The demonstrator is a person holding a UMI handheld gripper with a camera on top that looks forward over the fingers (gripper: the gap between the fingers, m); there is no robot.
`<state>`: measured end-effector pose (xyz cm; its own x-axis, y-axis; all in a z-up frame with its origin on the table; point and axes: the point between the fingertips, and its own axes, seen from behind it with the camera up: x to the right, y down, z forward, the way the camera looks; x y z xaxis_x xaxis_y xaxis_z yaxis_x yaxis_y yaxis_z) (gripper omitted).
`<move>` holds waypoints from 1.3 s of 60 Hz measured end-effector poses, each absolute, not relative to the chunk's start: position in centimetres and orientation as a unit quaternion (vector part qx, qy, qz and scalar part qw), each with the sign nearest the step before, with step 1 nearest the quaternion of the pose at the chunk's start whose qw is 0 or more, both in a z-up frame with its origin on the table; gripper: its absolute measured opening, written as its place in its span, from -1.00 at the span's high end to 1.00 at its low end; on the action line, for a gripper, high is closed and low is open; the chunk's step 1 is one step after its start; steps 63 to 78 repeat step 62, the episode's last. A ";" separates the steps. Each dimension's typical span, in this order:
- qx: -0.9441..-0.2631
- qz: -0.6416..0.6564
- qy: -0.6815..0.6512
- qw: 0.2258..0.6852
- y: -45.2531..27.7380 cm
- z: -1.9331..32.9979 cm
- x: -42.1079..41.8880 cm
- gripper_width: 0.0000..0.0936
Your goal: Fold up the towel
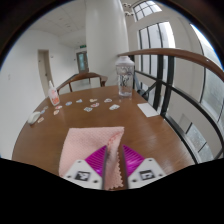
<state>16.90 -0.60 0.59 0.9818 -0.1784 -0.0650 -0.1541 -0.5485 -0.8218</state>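
A: Quick pass. Where's the towel?

B: Pale pink cloth towel (pixel 95 150) lies on the round brown wooden surface (pixel 60 125), its near part draped over and between the gripper (pixel 112 168) with the magenta-padded fingers (pixel 96 160).

A: Fingers state?

B: Close together, apparently pinching the towel's near edge; a ridge of cloth runs up between the pads. Likely gripped there so the edge can be lifted and carried over for a fold.

A: Anything else?

B: Tall clear plastic jar (pixel 124 76) at the far side, small pale bottle (pixel 53 96) to the left, scattered white paper scraps (pixel 100 104), a white sheet (pixel 148 109) to the right. All well apart from the towel, so folding room looks fine. Wooden chair (pixel 80 80) beyond.
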 end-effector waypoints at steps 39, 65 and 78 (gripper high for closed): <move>-0.806 -0.024 0.012 0.592 -17.1 11.1 8.4 -0.79; -0.805 -0.046 -0.029 0.591 -19.9 10.3 7.2 -0.78; -0.805 -0.046 -0.029 0.591 -19.9 10.3 7.2 -0.78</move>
